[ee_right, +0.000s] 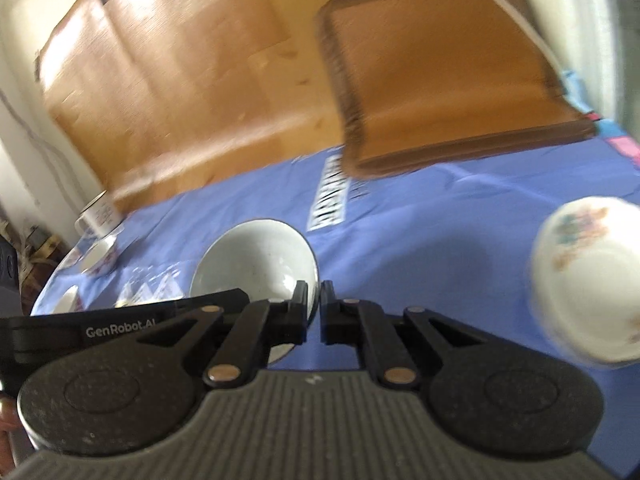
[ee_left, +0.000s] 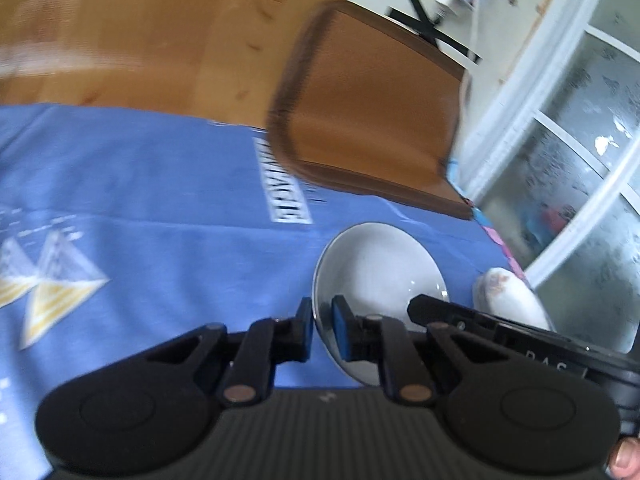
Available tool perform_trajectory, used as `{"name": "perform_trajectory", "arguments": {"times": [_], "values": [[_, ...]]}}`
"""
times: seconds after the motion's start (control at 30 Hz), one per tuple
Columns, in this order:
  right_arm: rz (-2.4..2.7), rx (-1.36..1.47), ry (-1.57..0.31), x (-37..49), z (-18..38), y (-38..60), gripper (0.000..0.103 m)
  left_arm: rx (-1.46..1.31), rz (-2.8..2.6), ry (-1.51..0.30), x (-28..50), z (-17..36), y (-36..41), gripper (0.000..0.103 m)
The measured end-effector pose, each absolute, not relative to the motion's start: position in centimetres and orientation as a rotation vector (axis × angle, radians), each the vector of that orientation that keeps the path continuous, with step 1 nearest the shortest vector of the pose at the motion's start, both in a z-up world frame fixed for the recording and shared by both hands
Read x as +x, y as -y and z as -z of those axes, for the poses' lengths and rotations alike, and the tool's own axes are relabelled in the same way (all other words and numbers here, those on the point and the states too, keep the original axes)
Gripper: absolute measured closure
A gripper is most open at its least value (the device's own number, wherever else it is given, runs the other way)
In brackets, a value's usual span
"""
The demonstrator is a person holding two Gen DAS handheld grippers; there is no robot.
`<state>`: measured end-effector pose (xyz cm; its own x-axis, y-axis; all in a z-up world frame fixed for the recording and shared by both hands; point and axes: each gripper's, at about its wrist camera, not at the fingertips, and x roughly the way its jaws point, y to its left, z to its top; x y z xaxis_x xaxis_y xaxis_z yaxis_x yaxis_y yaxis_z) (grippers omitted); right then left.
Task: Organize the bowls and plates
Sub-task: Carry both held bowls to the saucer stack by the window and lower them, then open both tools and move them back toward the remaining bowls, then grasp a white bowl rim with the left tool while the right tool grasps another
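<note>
Two tools, each clamped on a bowl above the blue-clothed worktop

Nearest, the left tool [ee_left: 322, 330] was pinched tight on the rim of a plain white bowl [ee_left: 380, 268], and the right tool [ee_right: 314, 314] gripped the rim of a flowered bowl [ee_right: 588, 280], whose blurred shape showed at the right of its view. Beyond them the blue cloth [ee_right: 420, 240] carried a cup on saucers [ee_right: 98, 216] at its far left edge, and a brown mat [ee_right: 440, 80] lay at the back. Sorting looked barely begun: both bowls were held off the cloth, with nothing stacked yet.
</note>
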<state>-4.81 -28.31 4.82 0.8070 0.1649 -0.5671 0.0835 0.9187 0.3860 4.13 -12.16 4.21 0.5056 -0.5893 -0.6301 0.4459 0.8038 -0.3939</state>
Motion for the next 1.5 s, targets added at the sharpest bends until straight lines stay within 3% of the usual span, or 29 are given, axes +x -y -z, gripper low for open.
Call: {"name": "perform_trajectory", "arguments": {"times": [0.3, 0.33, 0.43, 0.47, 0.5, 0.8, 1.17, 1.33, 1.5], "values": [[0.021, 0.455, -0.677, -4.8, -3.1, 31.1, 0.09, -0.198, 0.642, -0.971, 6.1, -2.2, 15.9, 0.09], [0.028, 0.467, -0.674, -4.8, -2.8, 31.1, 0.09, -0.203, 0.636, -0.982, 6.2, -1.9, 15.9, 0.088], [0.058, 0.48, -0.622, -5.4, -3.2, 31.1, 0.089, -0.17, 0.619, -0.935, 5.6, -2.5, 15.2, 0.067], [0.072, 0.472, -0.587, -5.7, -3.6, 31.0, 0.087, -0.158, 0.611, -0.907, 5.2, -3.1, 14.8, 0.06], [0.087, 0.456, -0.551, -6.0, -4.1, 30.8, 0.079, -0.147, 0.606, -0.874, 4.9, -3.6, 14.3, 0.058], [-0.05, 0.294, -0.386, -6.1, -7.6, 25.2, 0.076, -0.132, 0.443, -0.671, 1.8, -6.1, 4.5, 0.061], [-0.481, 0.286, -0.593, 1.4, -6.9, 9.8, 0.077, -0.322, 0.014, -0.611, -0.7, -6.9, -16.6, 0.068], [-0.574, 0.27, -0.646, 4.5, -7.0, 3.1, 0.076, -0.416, -0.05, -0.644, 0.8, -5.6, -21.8, 0.068], [-0.577, 0.273, -0.724, 7.0, -5.7, -1.0, 0.076, -0.47, -0.028, -0.671, 2.5, -3.9, -22.8, 0.056]]}}
